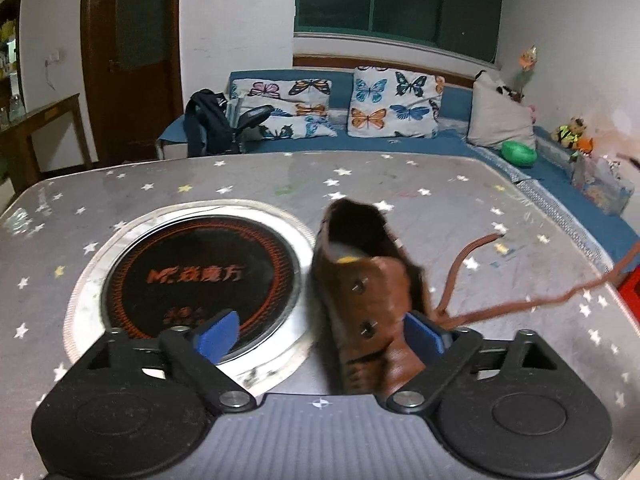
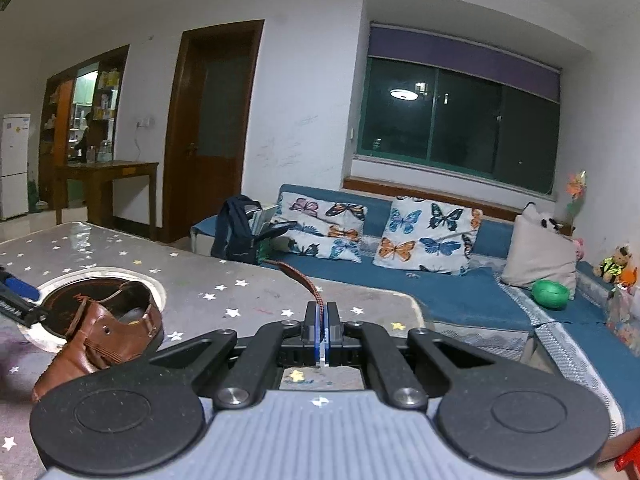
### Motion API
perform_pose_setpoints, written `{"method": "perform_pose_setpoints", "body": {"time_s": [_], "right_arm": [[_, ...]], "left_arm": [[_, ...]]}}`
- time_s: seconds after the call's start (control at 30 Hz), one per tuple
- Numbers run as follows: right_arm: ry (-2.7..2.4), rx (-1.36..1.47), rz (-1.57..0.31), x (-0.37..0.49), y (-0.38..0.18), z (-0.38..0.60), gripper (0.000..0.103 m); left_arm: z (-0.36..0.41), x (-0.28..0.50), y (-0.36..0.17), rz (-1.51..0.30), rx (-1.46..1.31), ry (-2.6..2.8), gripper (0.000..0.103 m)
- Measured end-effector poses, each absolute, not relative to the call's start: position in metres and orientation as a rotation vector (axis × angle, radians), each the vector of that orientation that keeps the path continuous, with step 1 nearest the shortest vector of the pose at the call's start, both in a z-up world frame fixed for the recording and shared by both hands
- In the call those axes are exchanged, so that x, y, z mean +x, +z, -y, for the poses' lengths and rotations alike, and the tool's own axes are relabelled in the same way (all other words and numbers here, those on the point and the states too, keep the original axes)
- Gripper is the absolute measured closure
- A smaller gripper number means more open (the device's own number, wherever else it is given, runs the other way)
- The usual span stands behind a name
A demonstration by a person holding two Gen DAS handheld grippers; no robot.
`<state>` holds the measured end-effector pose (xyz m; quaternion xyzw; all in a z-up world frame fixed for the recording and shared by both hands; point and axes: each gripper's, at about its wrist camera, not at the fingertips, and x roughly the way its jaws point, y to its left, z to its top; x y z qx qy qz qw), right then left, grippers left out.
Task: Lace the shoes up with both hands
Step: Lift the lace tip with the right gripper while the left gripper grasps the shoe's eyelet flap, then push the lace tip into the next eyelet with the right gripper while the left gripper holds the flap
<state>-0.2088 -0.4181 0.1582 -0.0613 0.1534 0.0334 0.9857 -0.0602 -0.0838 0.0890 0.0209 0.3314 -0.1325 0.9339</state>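
A brown leather shoe (image 1: 368, 280) stands on the star-patterned table (image 1: 240, 176), its opening facing away from me. My left gripper (image 1: 322, 332) is open and straddles the shoe's front. Its right pad (image 1: 422, 338) is close against the shoe's side and its left pad (image 1: 218, 336) stands well clear. A brown lace (image 1: 520, 304) runs from the shoe off to the right, and a second lace end (image 1: 472, 252) curls above the table. In the right wrist view my right gripper (image 2: 321, 316) is shut on the lace (image 2: 300, 276), to the right of the shoe (image 2: 108, 332).
A round black hob (image 1: 200, 276) with a metal ring is set into the table just left of the shoe. Behind the table runs a blue sofa (image 1: 440, 144) with butterfly cushions, a dark backpack (image 1: 208, 120) and a green bowl (image 1: 519, 153). A red object (image 1: 630, 288) sits past the right edge.
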Motion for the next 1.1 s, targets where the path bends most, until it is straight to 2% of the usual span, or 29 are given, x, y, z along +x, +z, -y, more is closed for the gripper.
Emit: {"method": "perform_pose_setpoints", "body": {"time_s": [0.1, 0.17, 0.23, 0.63, 0.83, 1.1], "right_arm": [[0.097, -0.123, -0.316, -0.207, 0.155, 0.411, 0.102], [0.124, -0.124, -0.321, -0.207, 0.154, 0.405, 0.102], [0.153, -0.124, -0.326, -0.206, 0.153, 0.398, 0.102], [0.327, -0.129, -0.379, -0.199, 0.135, 0.357, 0.102], [0.405, -0.145, -0.404, -0.196, 0.128, 0.335, 0.102], [0.489, -0.204, -0.432, -0.196, 0.120, 0.308, 0.102]], "left_arm": [[0.093, -0.056, 0.091, -0.670, 0.041, -0.275, 0.031], [0.097, -0.051, 0.091, -0.674, 0.031, -0.269, 0.034], [0.099, -0.047, 0.090, -0.688, 0.001, -0.264, 0.044], [0.110, -0.041, 0.085, -0.695, -0.085, -0.180, 0.071], [0.109, -0.038, 0.086, -0.705, -0.091, -0.177, 0.075], [0.071, -0.026, 0.084, -0.745, -0.234, -0.340, 0.075]]}}
